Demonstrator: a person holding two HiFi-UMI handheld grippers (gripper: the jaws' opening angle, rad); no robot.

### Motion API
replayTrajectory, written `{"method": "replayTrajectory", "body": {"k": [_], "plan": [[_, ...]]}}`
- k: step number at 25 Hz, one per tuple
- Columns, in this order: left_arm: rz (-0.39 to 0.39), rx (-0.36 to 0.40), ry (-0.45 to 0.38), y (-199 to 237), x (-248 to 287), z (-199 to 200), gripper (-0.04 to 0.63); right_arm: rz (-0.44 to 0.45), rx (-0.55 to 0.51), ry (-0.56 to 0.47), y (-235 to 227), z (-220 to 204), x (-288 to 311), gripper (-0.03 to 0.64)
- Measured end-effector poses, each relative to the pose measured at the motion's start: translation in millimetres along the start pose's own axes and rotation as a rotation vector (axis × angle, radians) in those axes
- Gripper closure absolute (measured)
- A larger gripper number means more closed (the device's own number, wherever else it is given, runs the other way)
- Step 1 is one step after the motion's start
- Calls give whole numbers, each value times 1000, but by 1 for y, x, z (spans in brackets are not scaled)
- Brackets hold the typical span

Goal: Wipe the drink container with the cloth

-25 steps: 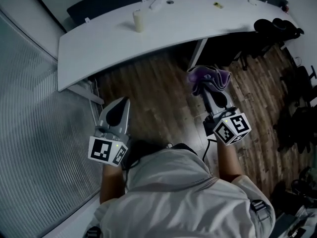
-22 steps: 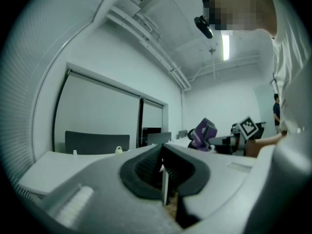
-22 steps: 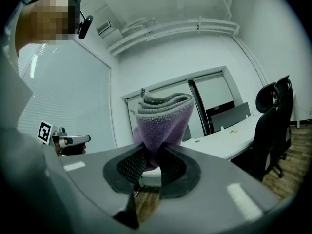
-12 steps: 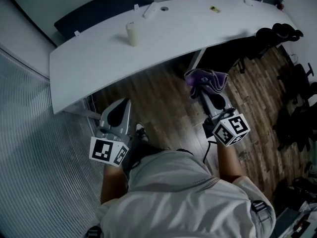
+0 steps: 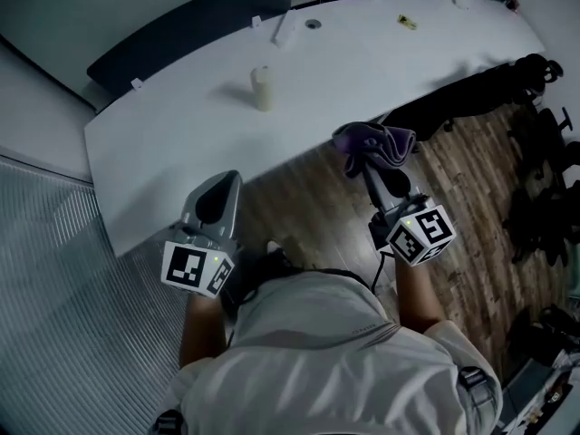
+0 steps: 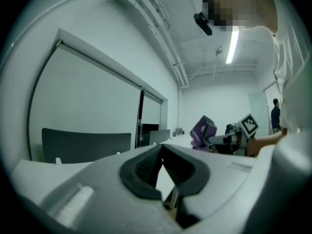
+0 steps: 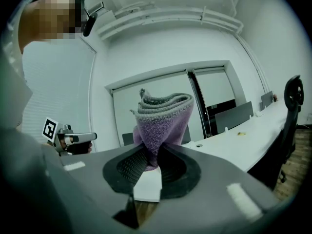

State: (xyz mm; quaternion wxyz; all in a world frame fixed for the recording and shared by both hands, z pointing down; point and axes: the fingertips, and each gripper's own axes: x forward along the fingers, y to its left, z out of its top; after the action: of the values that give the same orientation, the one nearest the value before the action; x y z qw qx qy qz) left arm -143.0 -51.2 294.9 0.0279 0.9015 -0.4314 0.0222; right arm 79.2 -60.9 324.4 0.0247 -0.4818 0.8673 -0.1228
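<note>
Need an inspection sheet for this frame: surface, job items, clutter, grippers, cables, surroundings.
Surface: curved white table, mostly bare.
Job's things: pale cylindrical drink container upright on table; purple fleecy cloth held off the table.
Clutter: small yellow item near far edge.
Grippers: left gripper shut, empty; right gripper shut on cloth.
Cables: black cable below right gripper.
Surroundings: wooden floor, dark office chairs.

the left hand-held gripper (image 5: pixel 227 179) and right hand-held gripper (image 5: pixel 370 169) have come up to the table (image 5: pixel 163 143). the left one's tip now overlaps its near edge and the cloth (image 5: pixel 379 141) reaches that edge, where bare floor (image 5: pixel 308 198) lay before. the drink container (image 5: pixel 262 89) shows nearer to them.
</note>
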Motion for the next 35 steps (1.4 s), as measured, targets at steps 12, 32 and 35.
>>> {"method": "replayTrajectory", "body": {"k": [12,32,35], "plan": [[-99,-9,113,102,77,-22,590,-40,49,77,-12,-32,108,554],[-32,57,529,165,297,-108,463,394,-62,328,-96,-110,242,554],[-29,56,618,171,317,-129,454,463,-85,420,-87,-142,255,554]]}}
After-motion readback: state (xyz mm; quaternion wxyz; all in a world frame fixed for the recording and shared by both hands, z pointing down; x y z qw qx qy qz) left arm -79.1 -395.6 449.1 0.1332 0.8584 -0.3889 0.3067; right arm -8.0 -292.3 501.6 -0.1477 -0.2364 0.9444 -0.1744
